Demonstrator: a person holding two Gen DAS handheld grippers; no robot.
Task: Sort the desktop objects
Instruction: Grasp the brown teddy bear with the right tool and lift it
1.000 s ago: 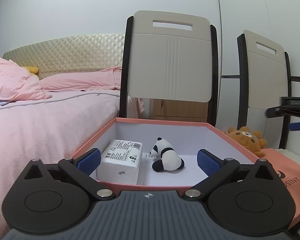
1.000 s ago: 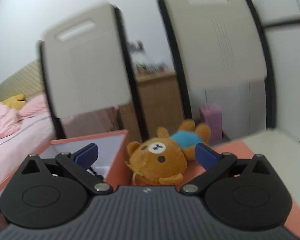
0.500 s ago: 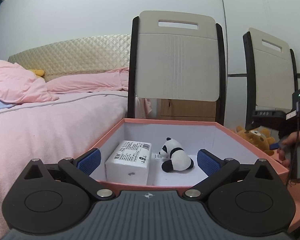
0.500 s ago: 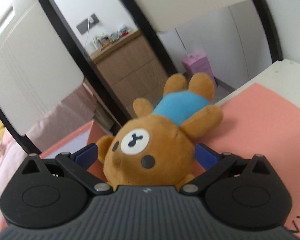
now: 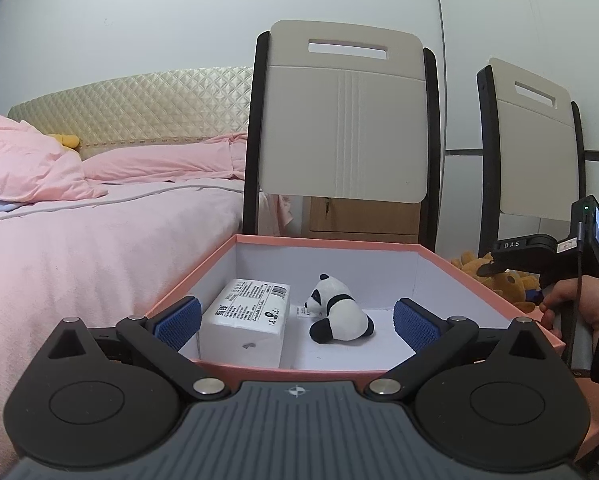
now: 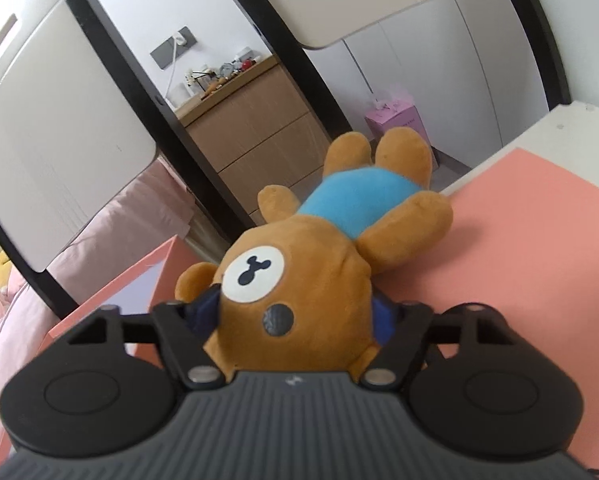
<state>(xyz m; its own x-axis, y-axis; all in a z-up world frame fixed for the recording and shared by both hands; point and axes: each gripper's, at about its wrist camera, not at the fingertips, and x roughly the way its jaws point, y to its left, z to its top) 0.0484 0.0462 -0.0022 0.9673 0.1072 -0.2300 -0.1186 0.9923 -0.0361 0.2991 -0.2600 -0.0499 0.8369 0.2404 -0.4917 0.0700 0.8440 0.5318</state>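
Observation:
A brown plush bear (image 6: 311, 264) in a blue shirt lies on its back on a salmon-pink box lid (image 6: 519, 224). My right gripper (image 6: 295, 312) is shut on the bear's head, its blue pads pressed into both sides. In the left wrist view the bear (image 5: 503, 280) shows partly behind the box wall. My left gripper (image 5: 295, 322) hangs open at the near rim of the pink-edged white box (image 5: 339, 240). Inside the box lie a white tissue pack (image 5: 245, 320) and a small panda plush (image 5: 339, 316).
Two chairs with cream backs (image 5: 343, 128) and black frames stand behind the table. A bed with pink bedding (image 5: 79, 240) is on the left. A wooden drawer unit (image 6: 255, 132) and a pink bag (image 6: 395, 116) sit beyond. A hand (image 5: 575, 300) holds the right gripper's handle.
My right gripper came down over the bear and its fingers closed on the head. The left gripper stayed open at the box, shifting only slightly.

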